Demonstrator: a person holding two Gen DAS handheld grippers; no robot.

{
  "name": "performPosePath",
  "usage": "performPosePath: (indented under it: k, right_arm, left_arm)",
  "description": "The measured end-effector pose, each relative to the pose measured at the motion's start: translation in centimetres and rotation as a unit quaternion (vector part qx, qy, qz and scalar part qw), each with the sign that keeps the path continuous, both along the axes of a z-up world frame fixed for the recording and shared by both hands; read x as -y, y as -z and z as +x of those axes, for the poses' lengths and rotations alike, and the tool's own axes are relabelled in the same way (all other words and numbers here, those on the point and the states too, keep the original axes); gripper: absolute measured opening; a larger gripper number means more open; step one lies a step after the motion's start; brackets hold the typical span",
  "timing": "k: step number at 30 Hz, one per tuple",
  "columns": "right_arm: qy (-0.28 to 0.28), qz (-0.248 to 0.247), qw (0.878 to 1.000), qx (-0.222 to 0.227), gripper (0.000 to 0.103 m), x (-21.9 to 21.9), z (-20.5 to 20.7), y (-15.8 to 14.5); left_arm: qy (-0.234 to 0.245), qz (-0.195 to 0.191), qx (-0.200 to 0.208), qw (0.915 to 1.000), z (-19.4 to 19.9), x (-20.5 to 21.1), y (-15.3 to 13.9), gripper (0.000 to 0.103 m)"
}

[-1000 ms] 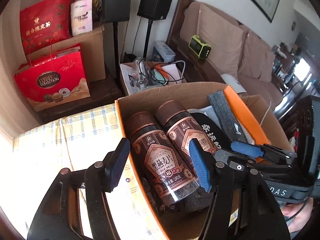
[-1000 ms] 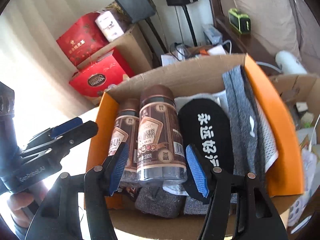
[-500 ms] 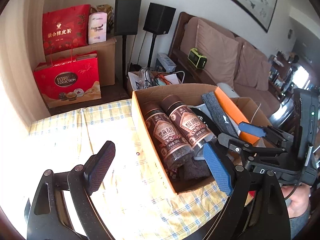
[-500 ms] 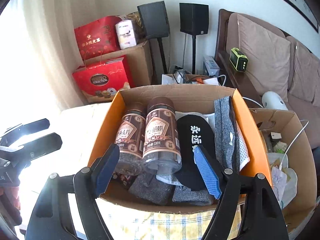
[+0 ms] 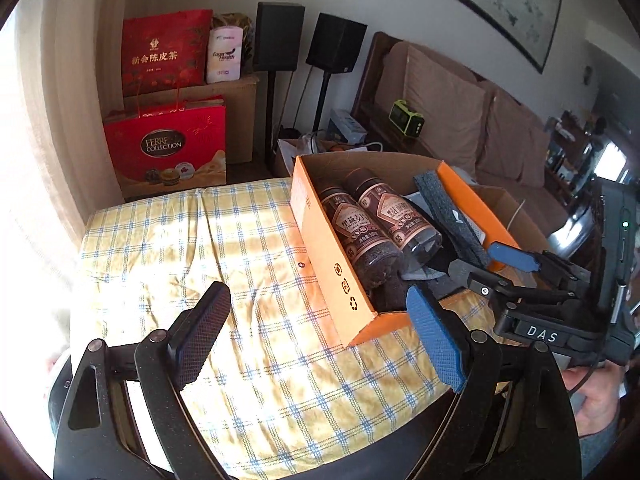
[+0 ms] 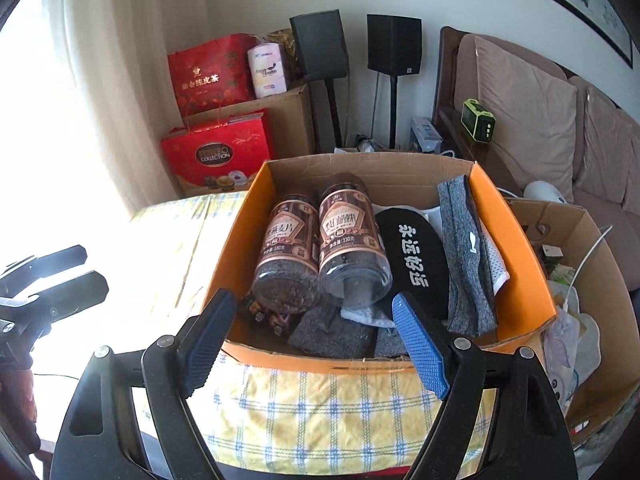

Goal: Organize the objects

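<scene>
While a yellow checked cloth covers the table, an orange cardboard box sits on it holding two brown jars lying side by side, a black insole and a grey sock. Both the left gripper and right gripper hang above the near edge, fingers spread, holding nothing.

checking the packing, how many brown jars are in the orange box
2. The left jar and the right jar lie side by side in the left half of the orange box, on grey cloth. More may be hidden beneath.
</scene>
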State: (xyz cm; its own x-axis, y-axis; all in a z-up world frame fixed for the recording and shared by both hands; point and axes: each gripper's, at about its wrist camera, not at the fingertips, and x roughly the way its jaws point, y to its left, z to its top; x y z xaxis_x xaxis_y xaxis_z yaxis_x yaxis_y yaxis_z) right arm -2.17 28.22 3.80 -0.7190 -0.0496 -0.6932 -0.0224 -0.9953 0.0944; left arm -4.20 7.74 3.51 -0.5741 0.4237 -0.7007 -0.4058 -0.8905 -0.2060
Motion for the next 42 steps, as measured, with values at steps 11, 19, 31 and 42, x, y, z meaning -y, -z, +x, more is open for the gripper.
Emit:
performPosePath:
  k: [11,19,31,42]
  right_arm:
    - [0.022,0.03,0.999,-0.008,0.09,1.2,2.6,-0.2]
    - [0.031,0.045,0.998,-0.03,0.103,2.7,5.5,-0.6]
    - [0.041,0.048,0.997,-0.038,0.103,3.3,8.2,-0.3]
    - [0.057,0.047,0.996,-0.043,0.103,3.1,8.9,-0.5]
  left_arm:
    - [-0.024,0.002,-0.007,0.9997,3.1,1.6,1.2,0.092]
    - [-0.067,0.009,-0.017,0.9975,5.1,2.9,1.1,0.103]
    - [-0.104,-0.008,-0.005,0.9945,6.7,5.2,2.8,0.103]
    - [-0.105,-0.019,-0.021,0.994,8.0,5.5,1.9,0.103]
